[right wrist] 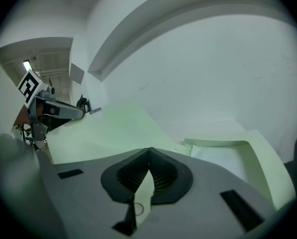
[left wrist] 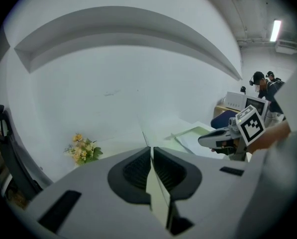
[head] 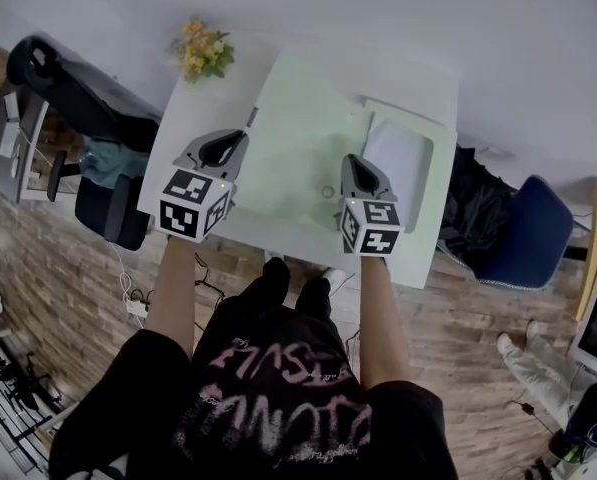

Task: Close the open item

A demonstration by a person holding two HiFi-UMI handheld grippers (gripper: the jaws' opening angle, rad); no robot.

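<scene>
the open item is a light green folder (head: 308, 183) that lies spread on the white table (head: 203, 118), near the person. its cover (head: 288, 118) is thrown to the left, and the white papers (head: 398, 158) sit in the right half. at the far left of the table stands a small bunch of yellow flowers (head: 203, 50).

the left gripper (left wrist: 150, 148) is at the left edge of the cover. its jaws are pressed together, and in the left gripper view the thin edge of the cover runs straight to the place where the tips meet, so i judge that it pinches this edge. the right gripper (right wrist: 149, 151) is over the middle of the folder, just beside the papers. its jaws also meet at the tips and i see nothing between them.

the step in hand, as i judge it, is taking the cover, before the turning. the next move asks to lift the left edge and carry it to the right in an arc around the fold, until it lies flat on the papers. the right gripper should hold the folder down near the fold or go out of the way, otherwise the cover will fall on it.
</scene>
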